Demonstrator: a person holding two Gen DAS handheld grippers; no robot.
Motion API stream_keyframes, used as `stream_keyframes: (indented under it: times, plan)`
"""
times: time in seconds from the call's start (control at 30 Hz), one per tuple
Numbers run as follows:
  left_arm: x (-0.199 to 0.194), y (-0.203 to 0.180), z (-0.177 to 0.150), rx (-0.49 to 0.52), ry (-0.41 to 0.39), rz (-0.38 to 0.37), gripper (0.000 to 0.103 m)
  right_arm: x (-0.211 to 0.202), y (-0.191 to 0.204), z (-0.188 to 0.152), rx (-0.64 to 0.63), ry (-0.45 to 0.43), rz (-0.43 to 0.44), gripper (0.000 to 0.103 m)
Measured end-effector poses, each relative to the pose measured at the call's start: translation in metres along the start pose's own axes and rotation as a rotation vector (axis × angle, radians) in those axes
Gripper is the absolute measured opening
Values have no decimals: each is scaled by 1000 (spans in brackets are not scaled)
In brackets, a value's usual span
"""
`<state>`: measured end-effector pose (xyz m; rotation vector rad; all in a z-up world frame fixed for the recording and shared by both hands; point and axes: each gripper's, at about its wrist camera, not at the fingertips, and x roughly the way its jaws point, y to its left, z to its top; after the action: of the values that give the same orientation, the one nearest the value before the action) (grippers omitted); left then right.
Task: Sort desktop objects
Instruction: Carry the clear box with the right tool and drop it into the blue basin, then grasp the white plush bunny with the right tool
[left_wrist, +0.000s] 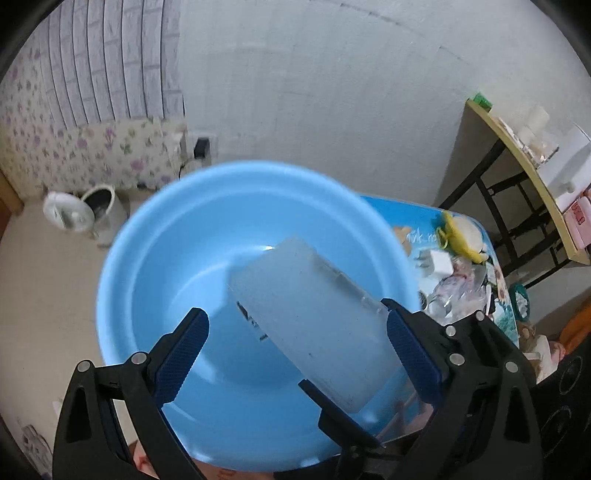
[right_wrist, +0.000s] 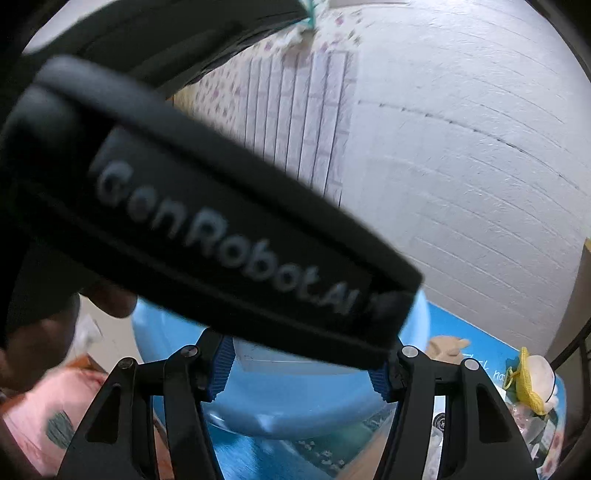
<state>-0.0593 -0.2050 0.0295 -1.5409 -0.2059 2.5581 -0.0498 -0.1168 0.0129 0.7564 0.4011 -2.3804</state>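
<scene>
Frosted plastic box (left_wrist: 306, 321) hangs tilted over the blue basin (left_wrist: 166, 229), probably so it can drop inside. Your right tool (right_wrist: 299, 369) is about half open and seems clamped on the box's sides. Your left tool (left_wrist: 295, 347) stands wide, gripping nothing. Clutter (left_wrist: 458, 273) waits on the table (left_wrist: 391, 208) beyond the basin.

White lettering "GenRobot.AI" runs along a black band (right_wrist: 221, 229) that crosses the right wrist view close to the lens, blurred but legible. On the blue printed table cover (right_wrist: 480, 354), white handwriting-style letters show near the yellow toy, too partial to read. A pink box (left_wrist: 578, 218) at the far right of the left wrist view bears red marks, unreadable
</scene>
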Motion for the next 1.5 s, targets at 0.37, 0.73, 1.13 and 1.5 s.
stream_keyframes:
  times: [0.37, 0.73, 1.13, 1.5]
  plan:
    - [18, -2, -12, 1, 34, -41, 97, 17, -22, 7, 14, 12, -72, 67]
    - [4, -102, -8, 143, -5, -118, 97, -43, -110, -14, 115, -37, -267, 72]
    - [109, -232, 33, 267, 120, -105, 97, -76, -230, -113, 143, 65, -435, 70]
    - [180, -243, 57, 251, 193, -61, 97, -49, -271, -162, 137, 121, -340, 58]
